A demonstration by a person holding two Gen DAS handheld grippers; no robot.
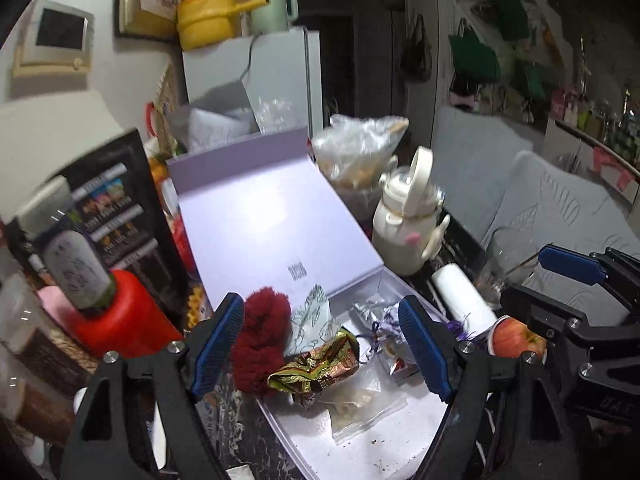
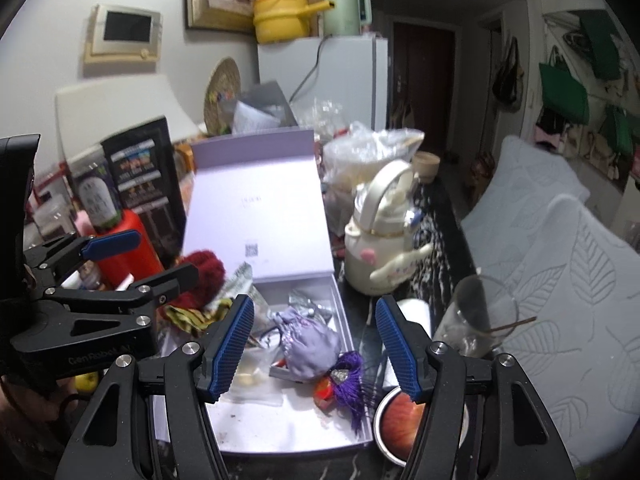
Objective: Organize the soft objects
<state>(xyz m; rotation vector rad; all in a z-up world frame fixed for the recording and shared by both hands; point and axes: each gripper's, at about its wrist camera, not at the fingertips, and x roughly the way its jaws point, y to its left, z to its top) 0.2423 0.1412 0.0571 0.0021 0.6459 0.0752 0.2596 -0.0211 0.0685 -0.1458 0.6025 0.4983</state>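
Note:
An open lavender box (image 1: 392, 448) lies below both grippers with its lid (image 1: 264, 216) raised at the back. Inside it are a leaf-print pouch (image 1: 316, 316), a crumpled gold foil wrapper (image 1: 320, 368), a clear zip bag (image 1: 360, 404) and a lilac drawstring pouch (image 2: 308, 344) with a purple tassel (image 2: 352, 380). A dark red fluffy piece (image 1: 262, 336) hangs over the box's left edge. My left gripper (image 1: 320, 346) hovers open above the box, holding nothing. My right gripper (image 2: 316, 350) also stands open and empty over the lilac pouch. Each gripper shows in the other's view: left gripper (image 2: 148, 260), right gripper (image 1: 556, 284).
A white bottle with a looped lid (image 1: 404, 232) stands right of the box, beside a plastic bag (image 1: 356, 148). A drinking glass with a stick (image 2: 480, 316) and an apple in a bowl (image 2: 400, 420) sit at the front right. A red container (image 1: 120, 320) crowds the left; pale cushions (image 2: 560, 280) lie right.

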